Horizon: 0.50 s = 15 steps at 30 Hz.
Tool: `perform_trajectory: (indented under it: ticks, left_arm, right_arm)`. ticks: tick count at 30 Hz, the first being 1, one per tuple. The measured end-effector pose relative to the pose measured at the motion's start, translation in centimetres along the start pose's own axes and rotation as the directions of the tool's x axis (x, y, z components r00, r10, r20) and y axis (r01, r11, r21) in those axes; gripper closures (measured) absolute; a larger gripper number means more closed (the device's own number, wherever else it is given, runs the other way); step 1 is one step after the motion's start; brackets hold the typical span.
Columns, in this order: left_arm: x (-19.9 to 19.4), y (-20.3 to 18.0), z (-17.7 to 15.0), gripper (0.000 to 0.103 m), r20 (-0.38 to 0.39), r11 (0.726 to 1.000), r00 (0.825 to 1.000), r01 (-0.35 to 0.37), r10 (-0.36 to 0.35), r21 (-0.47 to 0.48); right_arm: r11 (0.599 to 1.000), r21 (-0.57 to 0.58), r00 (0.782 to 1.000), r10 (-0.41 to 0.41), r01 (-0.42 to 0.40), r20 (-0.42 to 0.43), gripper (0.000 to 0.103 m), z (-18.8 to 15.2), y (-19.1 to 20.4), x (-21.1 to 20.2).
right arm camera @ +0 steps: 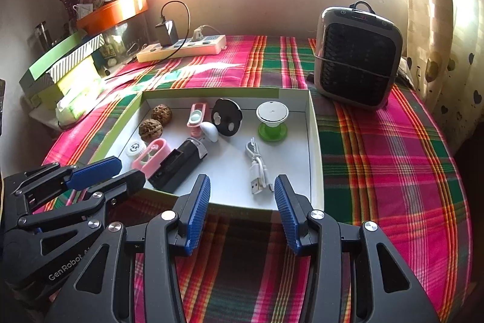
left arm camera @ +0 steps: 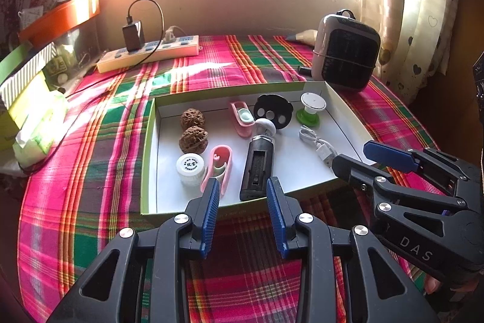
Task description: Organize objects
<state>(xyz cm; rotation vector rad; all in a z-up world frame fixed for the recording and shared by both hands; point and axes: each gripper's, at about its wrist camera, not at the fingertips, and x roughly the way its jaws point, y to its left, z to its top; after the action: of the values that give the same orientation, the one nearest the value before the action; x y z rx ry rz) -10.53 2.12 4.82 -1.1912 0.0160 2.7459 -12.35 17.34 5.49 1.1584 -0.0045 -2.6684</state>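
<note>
A shallow white box with a green rim (left arm camera: 148, 159) lies on the plaid cloth. It holds two walnuts (left arm camera: 192, 118), a white jar (left arm camera: 190, 168), two pink cases (left arm camera: 220, 165), a black oblong device (left arm camera: 257, 165), a black disc with holes (left arm camera: 272, 111), a green-and-white stand (left arm camera: 311, 109) and a coiled white USB cable (left arm camera: 317, 143). My left gripper (left arm camera: 242, 186) hovers open over the box's near rim, its pads empty. The right gripper (right arm camera: 242, 183) is open too, just short of the USB cable (right arm camera: 257, 168), and grips nothing. Each gripper shows in the other's view, the left (right arm camera: 130, 171) by the black device (right arm camera: 178, 165).
A grey heater with a black grille (right arm camera: 357, 56) stands behind the box at the right. A power strip with a black charger (left arm camera: 148, 52) lies at the back left. Stacked boxes and tissue packs (left arm camera: 24, 87) crowd the left edge. A curtain (left arm camera: 423, 20) hangs at the right.
</note>
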Motion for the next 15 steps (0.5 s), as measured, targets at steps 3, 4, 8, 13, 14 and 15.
perform_trajectory:
  ticks: [3, 4, 8, 13, 14, 15]
  left_arm:
    - [-1.0, 0.1, -0.5, 0.072, 0.014, 1.000, 1.000, 0.008, -0.008, -0.010]
    - [-1.3, 0.1, -0.7, 0.072, 0.018, 1.000, 1.000, 0.003, -0.002, -0.012]
    - [-2.3, -0.2, -1.7, 0.072, 0.033, 1.000, 0.999, -0.020, 0.020, 0.000]
    - [-2.7, -0.2, -3.4, 0.072, 0.012, 1.000, 1.000, -0.022, 0.022, -0.001]
    - [-2.7, -0.2, -3.8, 0.072, 0.005, 1.000, 1.000, -0.021, 0.021, -0.002]
    - [-2.7, -0.2, -4.2, 0.072, -0.002, 1.000, 1.000, -0.025, 0.025, 0.000]
  right_arm:
    - [1.000, 0.004, 1.000, 0.006, -0.006, 0.015, 0.057, -0.4, 0.4, -0.9]
    - [1.000, 0.005, 1.000, 0.007, -0.007, 0.019, 0.057, -0.6, 0.5, -1.2]
    - [1.000, -0.005, 0.999, 0.001, -0.001, 0.034, 0.057, -1.4, 1.2, -2.2]
    - [1.000, -0.009, 1.000, -0.011, 0.011, 0.022, 0.057, -2.8, 1.9, -3.0]
    - [1.000, -0.011, 1.000, -0.009, 0.009, 0.021, 0.057, -3.2, 2.0, -3.2]
    - [1.000, -0.011, 1.000, -0.008, 0.009, 0.017, 0.057, -3.5, 2.1, -3.2]
